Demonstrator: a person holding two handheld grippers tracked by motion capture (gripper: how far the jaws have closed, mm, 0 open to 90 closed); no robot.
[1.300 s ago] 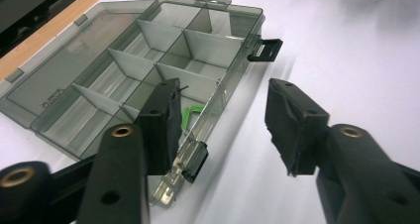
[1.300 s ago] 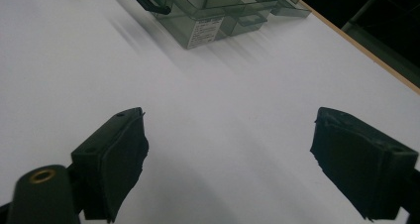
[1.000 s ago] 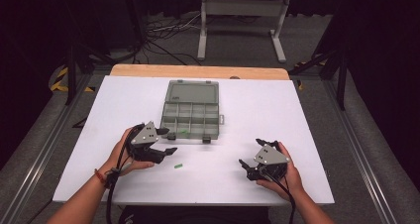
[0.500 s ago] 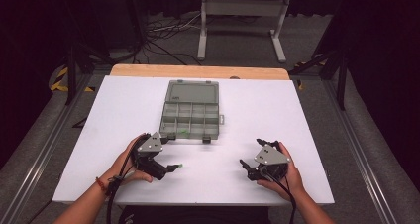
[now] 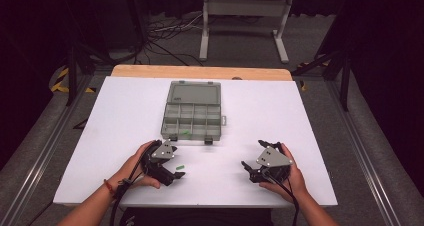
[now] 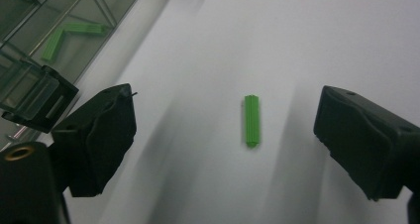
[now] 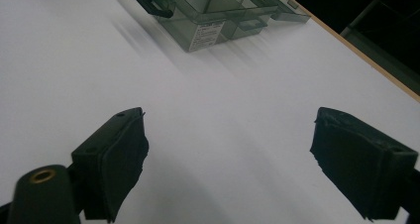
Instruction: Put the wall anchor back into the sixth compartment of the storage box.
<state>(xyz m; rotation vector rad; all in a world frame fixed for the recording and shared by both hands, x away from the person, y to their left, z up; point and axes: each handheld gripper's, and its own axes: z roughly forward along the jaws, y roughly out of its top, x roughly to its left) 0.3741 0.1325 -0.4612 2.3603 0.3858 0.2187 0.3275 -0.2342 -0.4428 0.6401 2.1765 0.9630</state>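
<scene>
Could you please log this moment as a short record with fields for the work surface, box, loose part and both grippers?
surface: white table top
box: clear grey plastic compartment box, lid open, a green piece in a front compartment
loose part: small green ribbed plastic plug, lying flat on the table between the left jaws, untouched
left gripper: open, jaws have just been closing a little, low over the plug
right gripper: open, nothing between its jaws

small green ribbed plug (image 6: 252, 121), lying flat, apparently untouched
</scene>
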